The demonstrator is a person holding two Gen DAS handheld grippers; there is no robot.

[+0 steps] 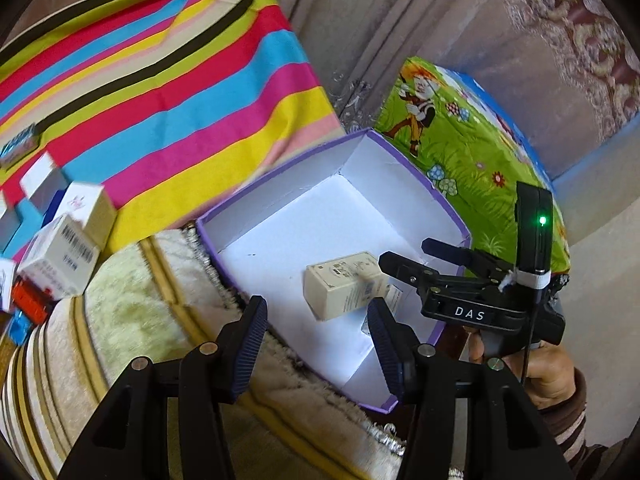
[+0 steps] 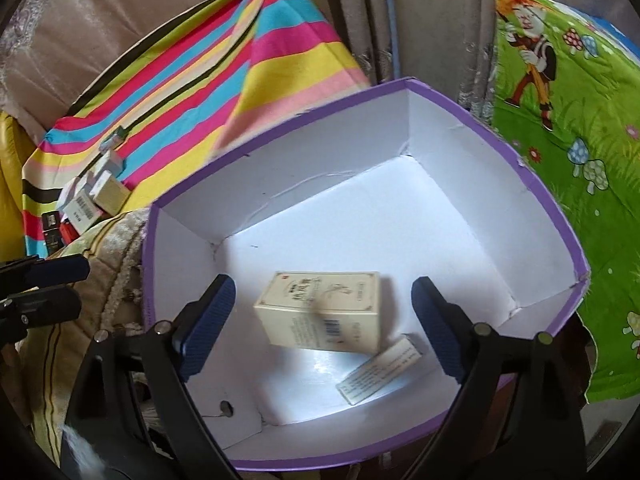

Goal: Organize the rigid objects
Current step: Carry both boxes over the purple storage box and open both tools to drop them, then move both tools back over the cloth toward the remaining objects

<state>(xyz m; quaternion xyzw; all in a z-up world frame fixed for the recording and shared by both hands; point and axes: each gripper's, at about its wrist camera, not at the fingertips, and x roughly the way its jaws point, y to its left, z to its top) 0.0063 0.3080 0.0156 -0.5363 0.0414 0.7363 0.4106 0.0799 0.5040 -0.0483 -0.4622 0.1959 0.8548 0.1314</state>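
Observation:
A white box with a purple rim [image 2: 560,216] [image 1: 280,176] stands open on a cream blanket. Inside it lies a cream carton [image 2: 320,312] [image 1: 344,290], slightly blurred, with a thin flat packet [image 2: 380,372] beside it near the front wall. My right gripper [image 2: 322,328] [image 1: 404,252] hangs over the box with its jaws wide apart on either side of the carton, pads clear of it. My left gripper [image 1: 318,340] [image 2: 68,288] hovers at the box's near-left rim, jaws apart with nothing between them. Several small cartons [image 1: 68,240] [image 2: 92,196] are piled at the left on a striped cloth.
The striped cloth [image 1: 180,92] covers a raised surface behind and left of the box. A green cartoon-print cloth [image 1: 472,152] drapes over something at the right. Beige curtains [image 1: 360,20] hang behind. A hand and sleeve [image 1: 556,380] hold the right gripper.

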